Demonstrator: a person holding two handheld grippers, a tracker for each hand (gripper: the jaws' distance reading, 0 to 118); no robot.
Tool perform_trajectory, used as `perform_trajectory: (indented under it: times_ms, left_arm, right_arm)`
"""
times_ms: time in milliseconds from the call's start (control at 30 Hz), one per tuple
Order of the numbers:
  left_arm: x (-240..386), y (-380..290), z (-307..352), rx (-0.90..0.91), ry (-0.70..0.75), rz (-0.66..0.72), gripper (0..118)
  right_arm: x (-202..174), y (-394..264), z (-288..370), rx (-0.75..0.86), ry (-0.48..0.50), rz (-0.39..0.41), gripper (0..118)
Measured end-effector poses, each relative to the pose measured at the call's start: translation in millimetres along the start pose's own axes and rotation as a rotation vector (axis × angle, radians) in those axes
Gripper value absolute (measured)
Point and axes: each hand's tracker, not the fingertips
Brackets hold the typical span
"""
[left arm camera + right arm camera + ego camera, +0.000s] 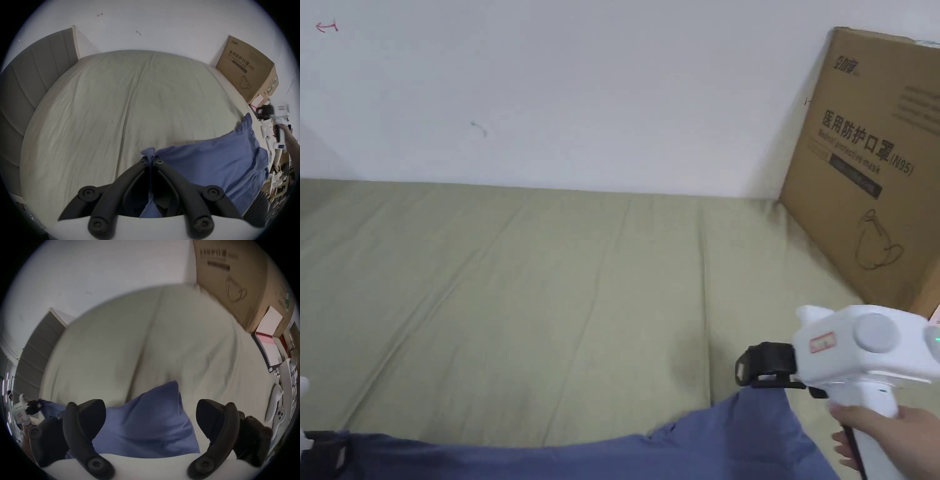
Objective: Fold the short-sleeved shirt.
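Note:
The blue short-sleeved shirt (737,437) lies along the near edge of the bed, stretched between my two grippers. My left gripper (151,160) is shut on a bunched corner of the shirt (211,162); in the head view it (334,451) is at the bottom left edge. My right gripper (151,405) has its jaws wide apart, and a raised corner of the shirt (146,426) lies between and below them without either jaw pressing on it. In the head view the right gripper (747,369) hovers just above that corner, held by a hand (894,437).
The bed sheet (550,300) is olive-beige with long creases and runs back to a white wall. A large cardboard box (869,169) leans at the back right. A grey padded headboard (32,81) stands at the left. Small boxes and clutter (267,345) sit at the right bedside.

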Motion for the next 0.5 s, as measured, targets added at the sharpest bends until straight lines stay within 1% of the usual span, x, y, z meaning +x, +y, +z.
perform_trajectory:
  times_ms: [67,100,133,167,200,233,300,333,367,400,433,500]
  left_arm:
    - [2,0,4,0.008,-0.001,-0.004,1]
    - [4,2,5,0.006,-0.003,-0.005,1]
    - [4,1,6,0.006,-0.010,0.001,1]
    - [3,0,6,0.004,-0.017,0.007,1]
    - [2,-1,5,-0.001,-0.018,0.008,1]
    - [3,0,2,-0.008,-0.014,0.006,1]
    - [1,-1,-2,-0.027,-0.003,0.001,1]
    - [-1,-2,-4,-0.033,-0.001,0.005,1]
    - [-2,0,-7,-0.038,-0.001,0.012,1]
    - [-4,0,-8,-0.038,-0.004,0.021,1]
    - [-6,1,-9,-0.032,-0.003,0.031,1]
    - [-8,7,-12,-0.010,0.000,0.050,1]
  right_arm:
    - [4,9,-25,-0.035,-0.027,-0.015,111]
    - [5,11,-35,-0.042,-0.057,-0.020,108]
    - [5,10,-44,-0.042,-0.076,-0.030,92]
    - [6,10,-47,-0.045,-0.059,-0.028,61]
    - [8,9,-49,-0.058,-0.043,-0.037,21]
    - [8,7,-49,-0.068,-0.013,-0.064,5]
    - [1,-1,-39,-0.043,-0.006,-0.052,5]
    - [-2,-3,-31,0.003,0.010,-0.018,5]
    - [-5,-2,-24,0.016,0.020,0.020,5]
    - [-9,-3,-16,0.043,0.009,0.049,5]
    - [-11,-3,-5,0.091,-0.013,0.060,5]
    - [-9,-2,14,0.166,0.008,0.033,5]
